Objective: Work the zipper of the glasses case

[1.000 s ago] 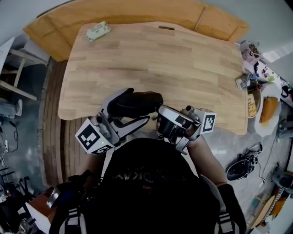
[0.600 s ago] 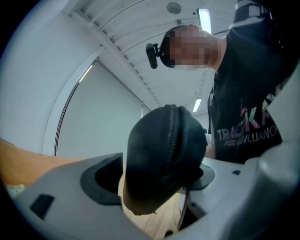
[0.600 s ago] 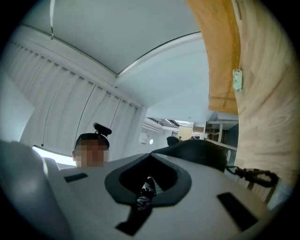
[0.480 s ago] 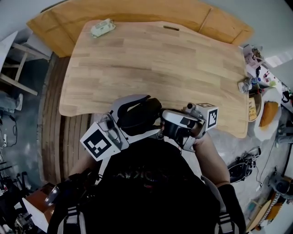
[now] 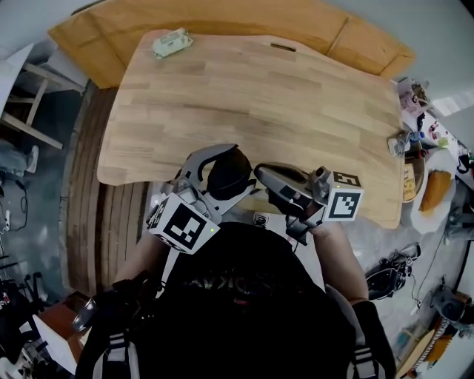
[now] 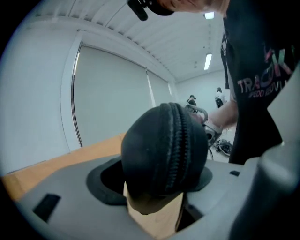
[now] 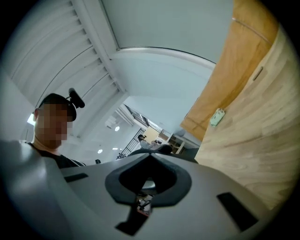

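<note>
A black glasses case (image 5: 224, 178) hangs at the table's near edge between the jaws of my left gripper (image 5: 228, 175). Those jaws are closing, and their pads press its sides. The left gripper view shows the case (image 6: 150, 154) end-on, its zipper (image 6: 180, 145) running over the top and my left gripper (image 6: 157, 199) under it. My right gripper (image 5: 261, 173) is shut, with its tip at the case's right end. In the right gripper view a small tab, apparently the zipper pull (image 7: 143, 204), sits pinched in my right gripper (image 7: 144, 199).
The wooden table (image 5: 259, 89) stretches away in front, with a pale green object (image 5: 172, 42) at its far left corner. Wooden boards (image 5: 222, 18) lean behind it. Clutter (image 5: 415, 148) lies off the right edge. My torso fills the lower part of the head view.
The left gripper has swung round and tilted the case up, so it now shows end-on. The right gripper has shifted right and turned, its tip staying at the case.
</note>
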